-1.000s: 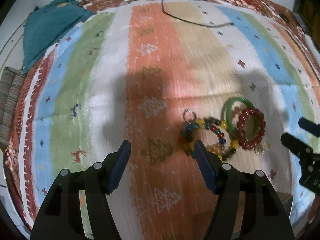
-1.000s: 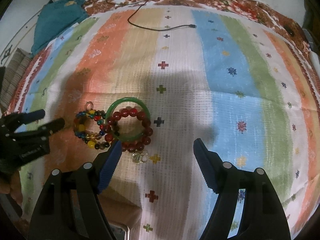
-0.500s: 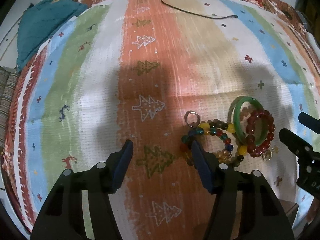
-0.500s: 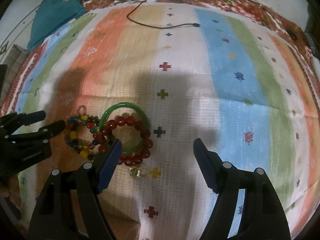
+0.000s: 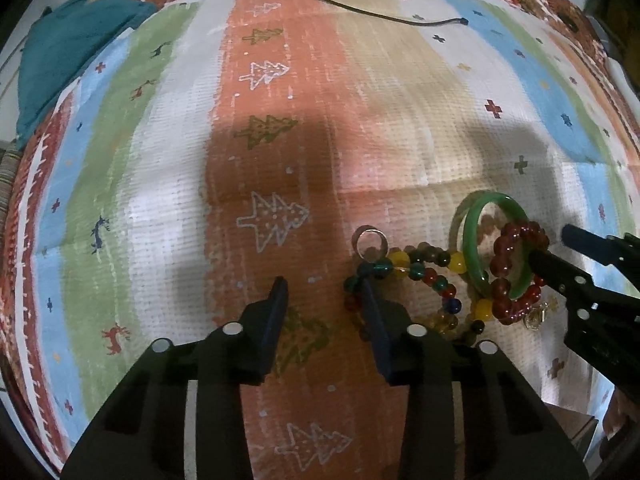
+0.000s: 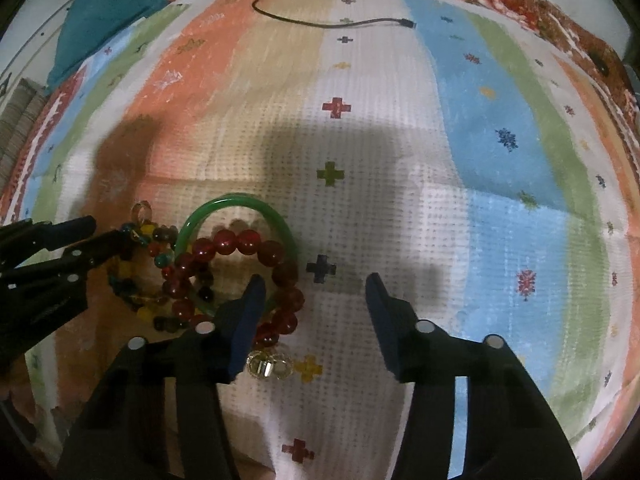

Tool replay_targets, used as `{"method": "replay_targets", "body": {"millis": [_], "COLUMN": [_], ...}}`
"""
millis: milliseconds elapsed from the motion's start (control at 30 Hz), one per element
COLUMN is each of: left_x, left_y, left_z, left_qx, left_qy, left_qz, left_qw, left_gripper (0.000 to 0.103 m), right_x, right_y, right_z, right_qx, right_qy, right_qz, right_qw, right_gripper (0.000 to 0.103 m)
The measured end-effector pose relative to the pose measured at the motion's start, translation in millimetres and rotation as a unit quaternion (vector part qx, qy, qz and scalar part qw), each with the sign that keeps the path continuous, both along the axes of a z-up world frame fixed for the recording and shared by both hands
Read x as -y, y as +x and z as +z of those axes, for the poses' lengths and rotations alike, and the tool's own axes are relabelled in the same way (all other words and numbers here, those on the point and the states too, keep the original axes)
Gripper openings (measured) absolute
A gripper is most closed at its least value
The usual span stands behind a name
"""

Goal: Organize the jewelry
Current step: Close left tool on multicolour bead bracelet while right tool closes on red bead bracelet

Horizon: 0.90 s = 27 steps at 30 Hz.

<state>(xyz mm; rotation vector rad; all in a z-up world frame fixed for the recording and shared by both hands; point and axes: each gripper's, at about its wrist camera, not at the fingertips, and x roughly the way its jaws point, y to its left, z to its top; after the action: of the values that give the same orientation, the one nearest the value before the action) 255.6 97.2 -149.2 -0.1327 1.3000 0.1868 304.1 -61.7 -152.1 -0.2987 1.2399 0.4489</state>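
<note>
A pile of jewelry lies on the striped rug: a green bangle (image 5: 478, 240) (image 6: 240, 204), a red bead bracelet (image 5: 510, 276) (image 6: 236, 240), a multicolour bead bracelet (image 5: 420, 270) (image 6: 156, 240), a silver ring (image 5: 370, 242) (image 6: 142, 212) and small gold earrings (image 6: 268, 366). My left gripper (image 5: 324, 294) is open, low over the rug; its right finger touches the multicolour bracelet's left edge. My right gripper (image 6: 316, 290) is open; its left finger sits over the red bracelet's right side.
The striped rug (image 5: 280, 140) (image 6: 500, 160) covers the floor. A black cable (image 5: 380, 12) (image 6: 332, 20) lies at the far edge. A teal cloth (image 5: 68, 52) (image 6: 108, 12) is bunched at the far left.
Both grippers have moved forward and down toward the jewelry. The left jaws have narrowed somewhat. The jewelry has not moved.
</note>
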Motion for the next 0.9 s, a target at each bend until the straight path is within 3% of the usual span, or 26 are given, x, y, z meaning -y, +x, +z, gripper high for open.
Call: {"method": "replay_targets", "body": {"millis": [167, 233, 300, 567, 733, 767, 900], "left_x": [3.7, 4.9, 7.3, 6.0, 4.7, 4.9, 9.9], "left_y": [0.8, 2.0, 2.6, 2.5, -2.7, -3.5, -7.8], "left_z": [-1.5, -2.0, -1.7, -0.3, 17.1, 19.8, 31.9], "left_qx": [-0.001, -0.003, -0.004, -0.006, 0.009, 0.011, 0.023], "left_qy": [-0.005, -0.012, -0.016, -0.018, -0.021, -0.021, -0.020], "left_qz": [-0.007, -0.010, -0.013, -0.012, -0.005, -0.005, -0.009], "left_qw": [1.0000, 0.9999, 0.9998, 0.9997, 0.9997, 0.9997, 0.9995], "left_gripper": [0.023, 0.016, 0.009, 0.007, 0.007, 0.001, 0.000], "right_x": [-3.1, -5.1, -6.9, -8.4, -5.4, -5.0, -4.2], "right_y": [-1.1, -1.7, -3.3, -4.6, -7.9, -9.3, -13.1], "right_z": [-3.1, -2.1, -0.7, 2.0, 8.2, 9.9, 18.0], "right_qx": [-0.007, -0.010, -0.004, 0.000, 0.006, 0.008, 0.016], "right_qy": [0.006, 0.011, 0.006, 0.004, 0.005, 0.006, 0.011], "right_qz": [0.012, 0.018, 0.022, 0.029, 0.028, 0.028, 0.030], "right_qw": [1.000, 1.000, 1.000, 1.000, 1.000, 1.000, 0.999], "right_gripper": [0.033, 0.018, 0.016, 0.014, 0.014, 0.014, 0.014]}}
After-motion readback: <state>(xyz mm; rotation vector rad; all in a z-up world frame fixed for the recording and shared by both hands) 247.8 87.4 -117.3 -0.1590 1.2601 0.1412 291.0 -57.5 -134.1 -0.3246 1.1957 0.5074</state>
